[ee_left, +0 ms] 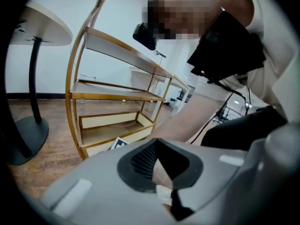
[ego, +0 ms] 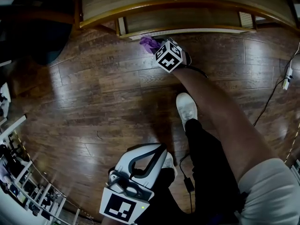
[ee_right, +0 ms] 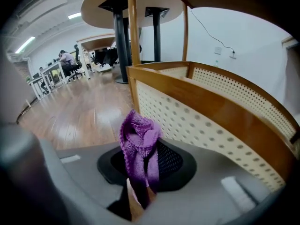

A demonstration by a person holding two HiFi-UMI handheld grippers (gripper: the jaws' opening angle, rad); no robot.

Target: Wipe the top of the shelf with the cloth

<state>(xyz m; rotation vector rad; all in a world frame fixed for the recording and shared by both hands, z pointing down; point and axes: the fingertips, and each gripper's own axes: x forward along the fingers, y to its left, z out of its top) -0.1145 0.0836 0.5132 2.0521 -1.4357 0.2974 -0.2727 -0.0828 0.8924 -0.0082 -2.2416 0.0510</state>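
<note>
- The right gripper (ee_right: 139, 194) has its 2 jaws pressed together on the purple cloth (ee_right: 138, 142). The pinched end sits between the pads and the rest stands up in a loose bunch just ahead of the jaw tips.
- Just beyond the cloth and to this gripper's right is the perforated front panel (ee_right: 201, 121) of the shelf (ego: 187, 6), on its lowest tier. Whether the cloth touches the panel cannot be told.
- From the head view, this gripper is held out on a straight arm, low by the wooden floor (ego: 93, 88), at the shelf's bottom edge.
- The shelf's top board (ee_left: 123, 49) is well above the right gripper.
- The left gripper (ee_left: 168, 198) has its 2 jaws closed on each other with nothing between them. It is held back near the person's body, well apart from the shelf, which stands ahead of it and to its left.
- A white shoe (ego: 186, 106) lies on the floor between the 2 grippers.
</note>
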